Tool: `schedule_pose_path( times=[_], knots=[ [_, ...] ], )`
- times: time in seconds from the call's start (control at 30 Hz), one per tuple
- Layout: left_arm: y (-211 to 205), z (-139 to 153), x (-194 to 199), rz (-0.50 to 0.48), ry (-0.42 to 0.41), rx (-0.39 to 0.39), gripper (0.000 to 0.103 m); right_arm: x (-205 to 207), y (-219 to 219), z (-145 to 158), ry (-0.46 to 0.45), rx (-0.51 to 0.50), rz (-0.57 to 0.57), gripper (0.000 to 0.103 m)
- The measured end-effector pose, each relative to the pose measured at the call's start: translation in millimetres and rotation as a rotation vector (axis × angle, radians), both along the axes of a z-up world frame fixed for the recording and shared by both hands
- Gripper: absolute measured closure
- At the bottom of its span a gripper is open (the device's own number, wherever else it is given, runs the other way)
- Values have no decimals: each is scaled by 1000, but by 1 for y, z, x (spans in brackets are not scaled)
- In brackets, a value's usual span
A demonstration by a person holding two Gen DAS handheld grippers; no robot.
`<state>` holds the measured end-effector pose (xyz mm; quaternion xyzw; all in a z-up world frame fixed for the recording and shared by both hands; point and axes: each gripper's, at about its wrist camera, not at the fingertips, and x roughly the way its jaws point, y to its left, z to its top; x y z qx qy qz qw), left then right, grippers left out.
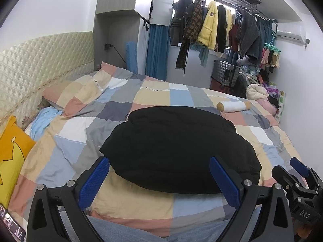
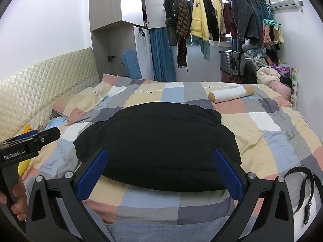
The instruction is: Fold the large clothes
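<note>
The black coat (image 1: pixel 177 149) lay bundled mid-bed (image 1: pixel 141 207), long axis running side to side, just ahead of both claws. The left claw (image 1: pixel 159 179) and right claw (image 2: pixel 159 171) gaped wide and empty near its front edge, neither clearly nearer.

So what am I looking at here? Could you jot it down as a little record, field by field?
place: bedroom, seen from two claw cameras
surface: bed with a checked quilt
garment: black padded jacket, folded into a compact bundle, lying on the quilt
left claw: open, empty, at the jacket's near edge
right claw: open, empty, at the jacket's near edge
also on bed: white bolster pillow, black belt
background: clothes rack by the window, grey suitcase
</note>
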<state>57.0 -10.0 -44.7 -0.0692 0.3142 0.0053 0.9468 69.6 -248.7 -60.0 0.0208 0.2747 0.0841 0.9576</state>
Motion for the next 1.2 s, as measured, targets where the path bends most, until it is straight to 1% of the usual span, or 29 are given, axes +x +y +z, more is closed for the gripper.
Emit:
schedule_pose_path(
  times=[0.17,0.43,0.9,1.2],
  knots=[
    [0,4,-3,-6,-10,-6,3,0,0,0,0,-1,1,0],
    [-1,7,-4,-6,-5,10,3,-1,1,2,5,-3,-8,0],
    [-3,14,-12,-17,-26,14,3,-6,2,4,-4,-1,-8,0],
    [0,19,-19,-11,-33,1,3,-13,-2,12,-6,12,-17,0]
  ],
)
